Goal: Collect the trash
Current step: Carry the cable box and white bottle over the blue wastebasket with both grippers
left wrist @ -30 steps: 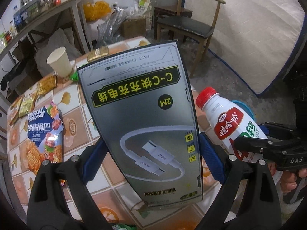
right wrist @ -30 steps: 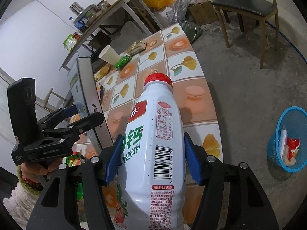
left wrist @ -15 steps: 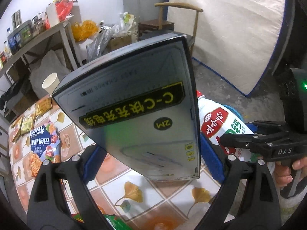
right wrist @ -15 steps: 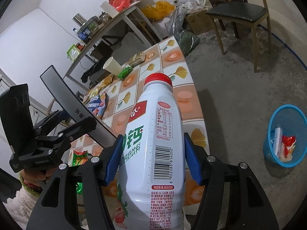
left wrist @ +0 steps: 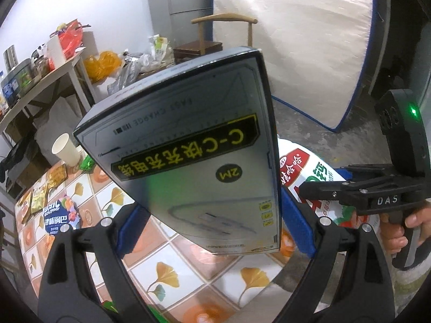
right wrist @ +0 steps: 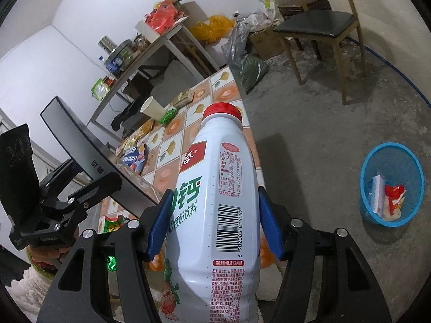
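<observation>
Both hand-held grippers have lifted their loads higher off the tabletop (right wrist: 223, 91) since the earlier frames. Left hand-held gripper (left wrist: 212, 224) clamps the flat cable box (left wrist: 194, 161) near its lower end; right hand-held gripper (right wrist: 214, 222) squeezes the milk bottle (right wrist: 215, 215). Far right, the blue bin (right wrist: 390, 183) waits on the floor. Tilted and held low, the box could pivot, slip, or hit the bottle beside it.
</observation>
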Demonstrator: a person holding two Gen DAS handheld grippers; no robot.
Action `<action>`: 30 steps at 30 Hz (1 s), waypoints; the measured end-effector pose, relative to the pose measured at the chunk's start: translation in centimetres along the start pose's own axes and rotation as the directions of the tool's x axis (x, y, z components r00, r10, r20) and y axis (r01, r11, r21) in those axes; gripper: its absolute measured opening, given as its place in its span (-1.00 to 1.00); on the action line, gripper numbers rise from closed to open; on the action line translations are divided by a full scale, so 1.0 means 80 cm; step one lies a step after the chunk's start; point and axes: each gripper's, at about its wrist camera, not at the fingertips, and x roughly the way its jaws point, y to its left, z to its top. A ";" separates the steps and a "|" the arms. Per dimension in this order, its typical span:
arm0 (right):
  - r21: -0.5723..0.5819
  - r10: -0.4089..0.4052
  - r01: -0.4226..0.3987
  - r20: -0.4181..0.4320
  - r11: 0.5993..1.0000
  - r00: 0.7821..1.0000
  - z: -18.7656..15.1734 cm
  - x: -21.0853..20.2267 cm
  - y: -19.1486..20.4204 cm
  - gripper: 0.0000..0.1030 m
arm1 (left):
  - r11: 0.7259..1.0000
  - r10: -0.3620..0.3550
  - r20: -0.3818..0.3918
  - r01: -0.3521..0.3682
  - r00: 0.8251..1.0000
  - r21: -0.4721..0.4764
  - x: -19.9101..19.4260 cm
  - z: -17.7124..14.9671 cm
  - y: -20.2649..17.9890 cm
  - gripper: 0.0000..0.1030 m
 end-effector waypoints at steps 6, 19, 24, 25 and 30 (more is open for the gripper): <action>0.062 -0.036 0.033 0.062 0.998 0.997 -0.007 -0.039 -0.034 0.15 | 0.998 -0.062 -0.004 0.062 0.998 0.018 0.007 0.018 -0.030 0.69; 0.395 -0.230 0.146 0.173 0.907 0.958 -0.065 -0.137 -0.207 0.16 | 0.948 -0.308 -0.170 0.318 0.936 0.032 0.122 0.069 -0.149 0.69; 0.489 -0.258 0.159 0.142 0.857 0.956 -0.089 -0.133 -0.268 0.16 | 0.929 -0.346 -0.267 0.368 0.899 0.035 0.191 0.074 -0.202 0.69; 0.508 -0.261 0.160 0.132 0.846 0.956 -0.093 -0.129 -0.283 0.16 | 0.927 -0.350 -0.284 0.373 0.893 0.031 0.204 0.076 -0.210 0.69; 0.562 -0.260 0.160 0.102 0.812 0.960 -0.100 -0.104 -0.331 0.16 | 0.915 -0.377 -0.380 0.404 0.845 -0.007 0.281 0.077 -0.248 0.69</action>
